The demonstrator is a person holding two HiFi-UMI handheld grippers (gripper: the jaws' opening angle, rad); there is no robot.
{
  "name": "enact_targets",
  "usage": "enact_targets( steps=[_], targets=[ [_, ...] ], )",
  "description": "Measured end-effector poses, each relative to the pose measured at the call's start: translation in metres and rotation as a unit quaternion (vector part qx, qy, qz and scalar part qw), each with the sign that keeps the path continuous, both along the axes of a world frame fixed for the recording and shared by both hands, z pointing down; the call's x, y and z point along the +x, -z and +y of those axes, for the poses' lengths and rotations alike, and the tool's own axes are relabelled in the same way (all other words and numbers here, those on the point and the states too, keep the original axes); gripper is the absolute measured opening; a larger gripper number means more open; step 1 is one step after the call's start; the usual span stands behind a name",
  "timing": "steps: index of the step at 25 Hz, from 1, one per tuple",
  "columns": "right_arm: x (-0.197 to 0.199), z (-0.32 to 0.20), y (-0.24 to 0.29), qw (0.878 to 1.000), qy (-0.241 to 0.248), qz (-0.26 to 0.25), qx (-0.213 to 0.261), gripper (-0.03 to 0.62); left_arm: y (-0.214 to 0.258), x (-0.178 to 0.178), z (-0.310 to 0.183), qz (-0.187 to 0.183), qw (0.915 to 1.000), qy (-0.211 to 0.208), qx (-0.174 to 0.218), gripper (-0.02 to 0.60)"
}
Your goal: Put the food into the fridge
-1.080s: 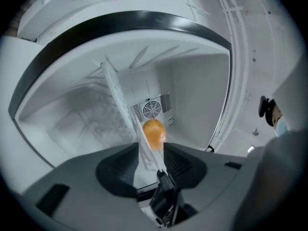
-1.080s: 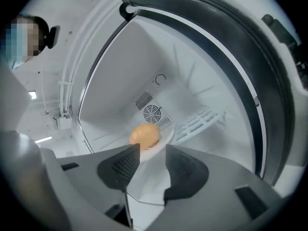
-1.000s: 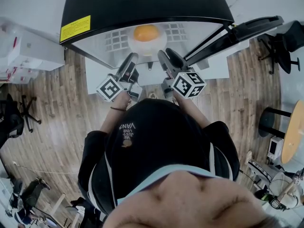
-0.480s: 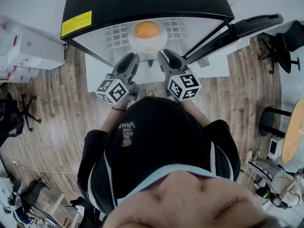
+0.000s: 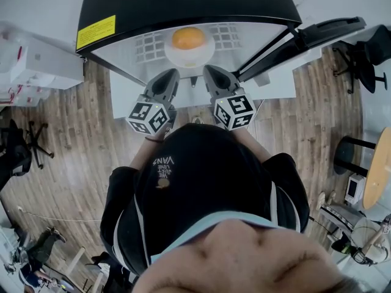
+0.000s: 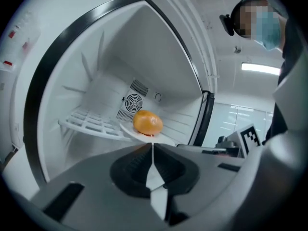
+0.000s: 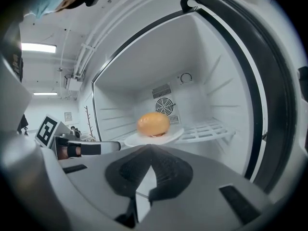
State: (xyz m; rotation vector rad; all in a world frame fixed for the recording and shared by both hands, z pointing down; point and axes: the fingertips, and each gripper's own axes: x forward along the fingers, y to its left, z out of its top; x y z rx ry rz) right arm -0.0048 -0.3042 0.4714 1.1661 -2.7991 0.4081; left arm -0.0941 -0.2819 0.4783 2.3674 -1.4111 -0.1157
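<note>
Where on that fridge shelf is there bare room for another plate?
Bare wire shelf lies on both sides of the white plate, out to the walls of the fridge. The middle is crowded: the plate with its orange food, and the left gripper and right gripper, both shut, in front.

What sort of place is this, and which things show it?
Probably an office or lab workroom, not a home kitchen: swivel chairs stand on the wood floor near the open fridge, under ceiling strip lights.
</note>
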Motion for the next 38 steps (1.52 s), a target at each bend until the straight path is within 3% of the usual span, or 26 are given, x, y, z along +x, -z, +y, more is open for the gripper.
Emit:
enact_targets(
  steps=[8,19,38],
  targets=[
    [-0.004,-0.005,0.003,1.000,0.010,0.000,0.006,0.012,0.001,0.005,-0.007,-0.009,0.9999,-0.006,0.002,0.023],
    [-0.004,-0.016,0.004,1.000,0.010,-0.003,0.005,0.012,0.002,0.007,-0.018,0.015,0.9999,-0.007,-0.001,0.023],
    [-0.005,-0.039,0.005,1.000,0.011,-0.008,0.000,0.011,0.004,0.006,-0.039,0.021,0.9998,-0.004,-0.005,0.023]
  ],
)
